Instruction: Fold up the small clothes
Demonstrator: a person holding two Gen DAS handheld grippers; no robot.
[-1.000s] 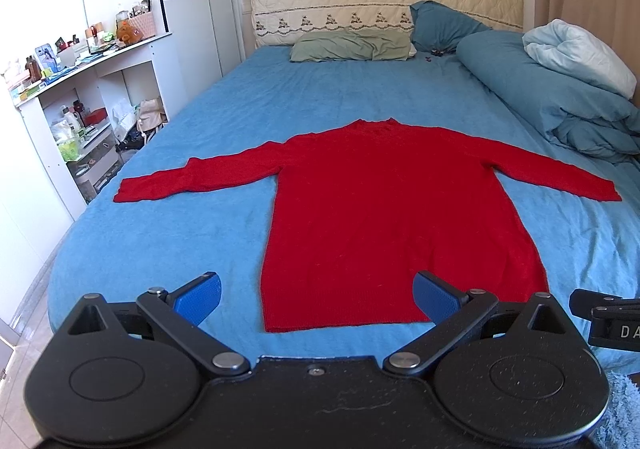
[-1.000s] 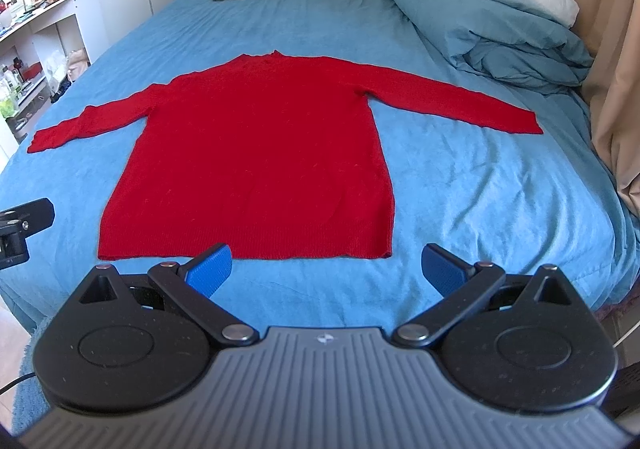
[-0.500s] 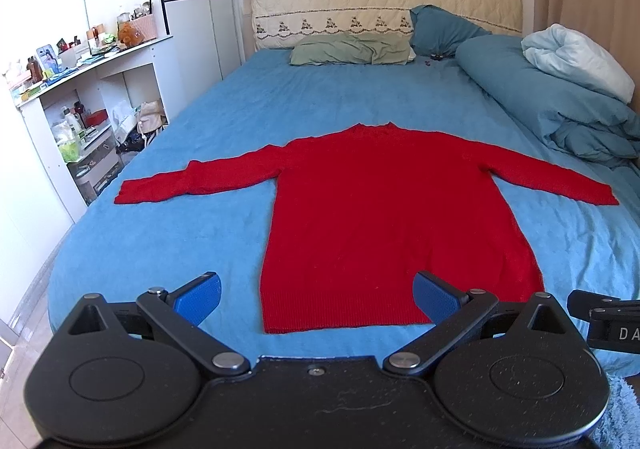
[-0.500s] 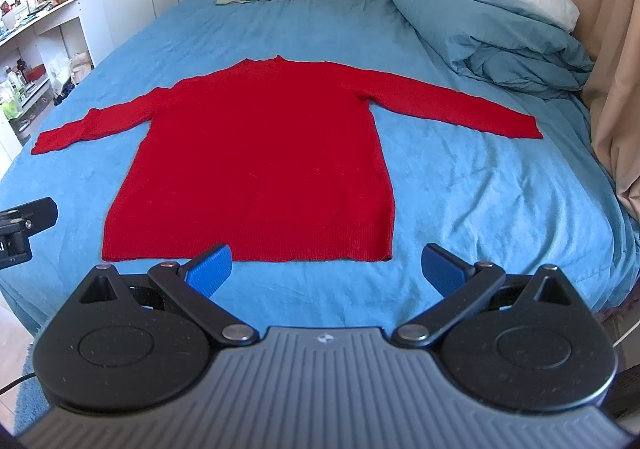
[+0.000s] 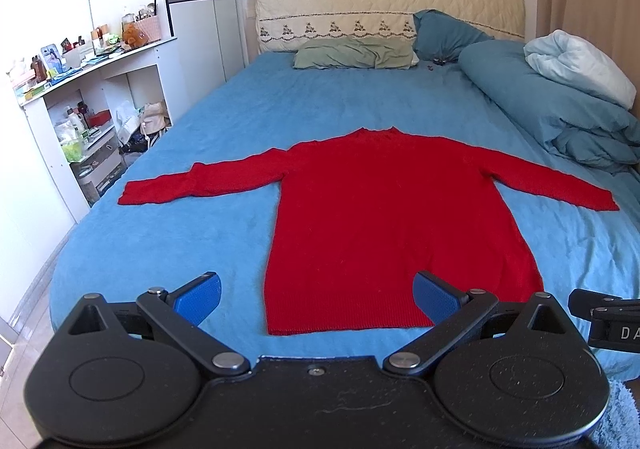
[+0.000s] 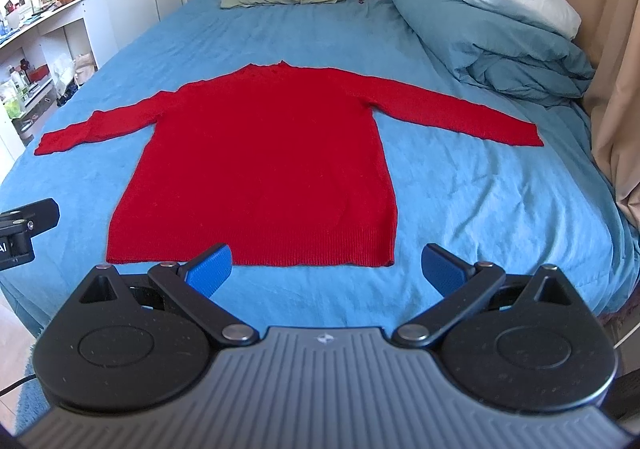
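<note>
A red long-sleeved sweater (image 5: 384, 217) (image 6: 264, 165) lies flat on the blue bed, sleeves spread out to both sides, hem toward me. My left gripper (image 5: 316, 295) hovers open above the foot of the bed, over the hem's left half, holding nothing. My right gripper (image 6: 326, 269) is also open and empty, just in front of the hem's right half. Neither touches the cloth. Part of the other gripper shows at each view's edge.
The blue bed sheet (image 5: 192, 233) surrounds the sweater. A rolled blue duvet (image 6: 492, 45) with a white pillow lies along the right side by a curtain. Pillows (image 5: 356, 55) and a headboard are at the far end. Cluttered white shelves (image 5: 84, 117) stand to the left.
Both grippers have tilted or drawn back slightly, so the sweater sits a little lower in each view. The sweater itself has not moved and the jaws stay open.
</note>
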